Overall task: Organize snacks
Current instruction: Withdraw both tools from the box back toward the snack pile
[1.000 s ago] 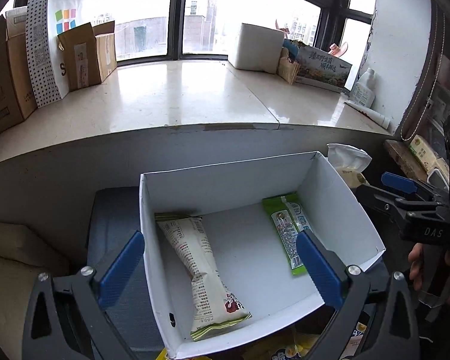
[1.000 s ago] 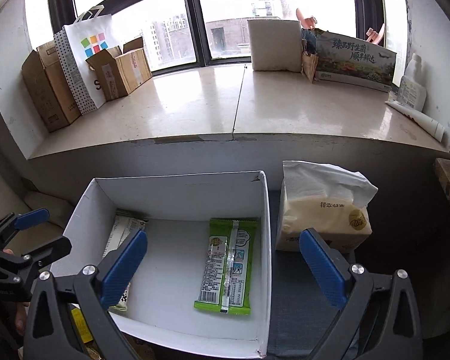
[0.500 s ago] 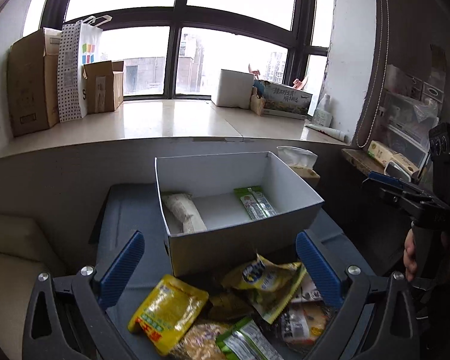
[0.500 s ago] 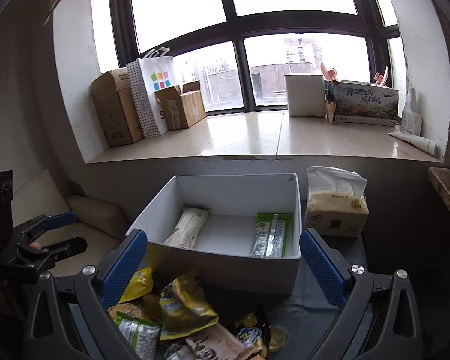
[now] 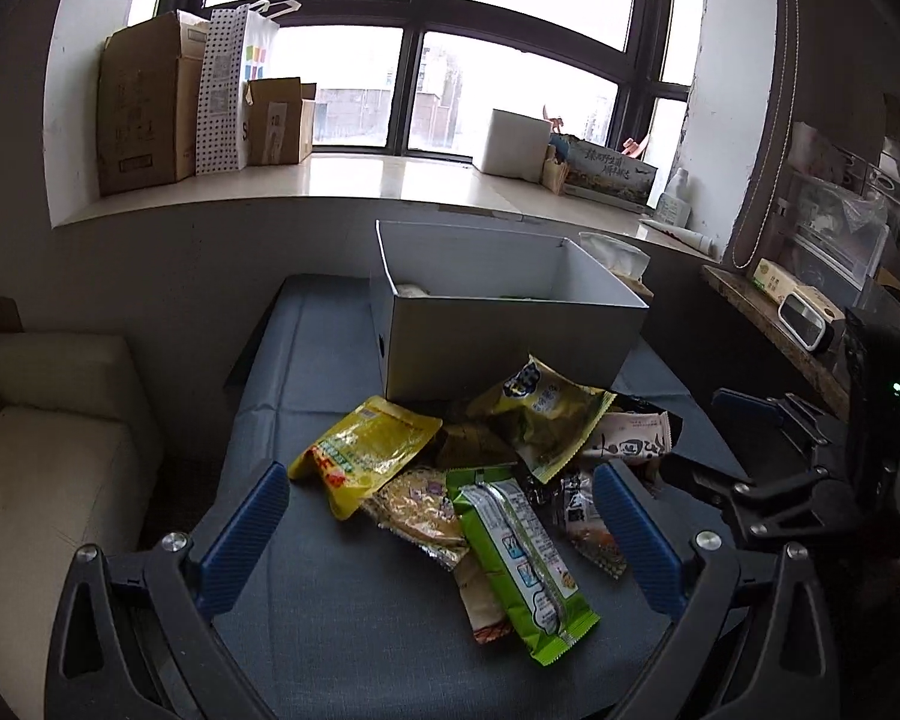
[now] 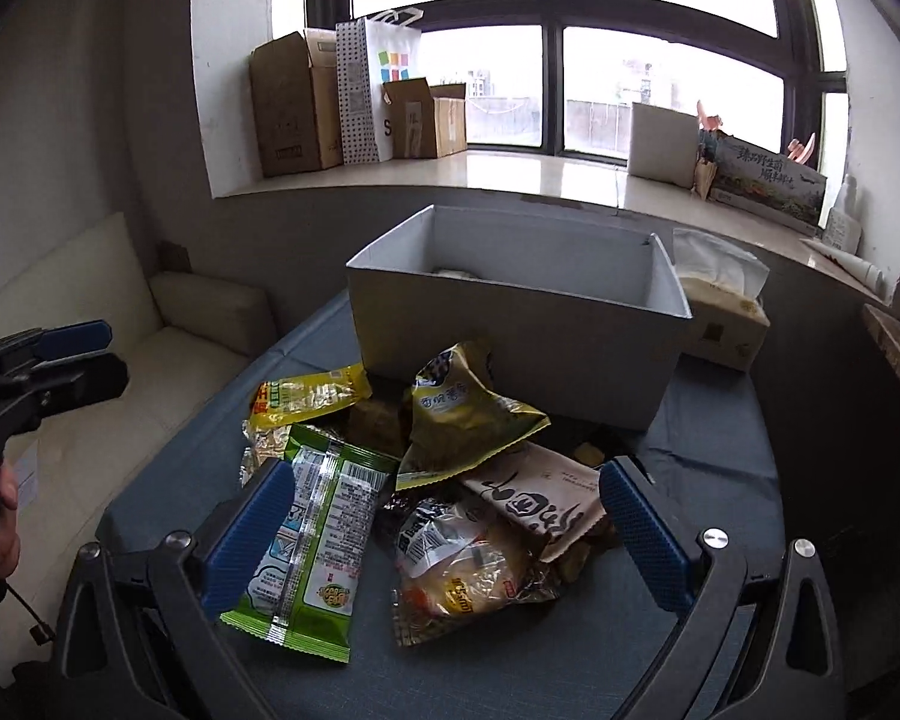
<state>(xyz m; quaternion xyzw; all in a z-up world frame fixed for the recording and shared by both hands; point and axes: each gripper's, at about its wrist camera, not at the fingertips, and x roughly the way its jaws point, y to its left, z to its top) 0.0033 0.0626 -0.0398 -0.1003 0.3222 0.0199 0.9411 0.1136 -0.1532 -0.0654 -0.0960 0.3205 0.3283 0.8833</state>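
A pile of snack packets lies on the blue-grey table in front of an open white box (image 5: 504, 336) (image 6: 510, 360). It includes a yellow packet (image 5: 363, 450) (image 6: 306, 396), a long green packet (image 5: 522, 564) (image 6: 318, 534), an olive bag (image 5: 540, 414) (image 6: 462, 414), a beige packet (image 5: 630, 441) (image 6: 540, 504) and a clear-wrapped pastry (image 6: 462, 576). My left gripper (image 5: 441, 540) (image 6: 90, 360) hangs open and empty over the pile's near left. My right gripper (image 6: 447, 540) (image 5: 720, 438) is open and empty above the pile's near side. The box's contents are mostly hidden by its wall.
A tissue pack (image 6: 726, 312) stands right of the box. A cream sofa (image 5: 48, 420) is left of the table. The windowsill behind holds cardboard boxes (image 5: 144, 114) and a paper bag. A cluttered wooden shelf (image 5: 774, 312) runs along the right.
Both grippers have pulled back from over the box towards the table's near side. The view went from inside the box to the snack pile in front of it.
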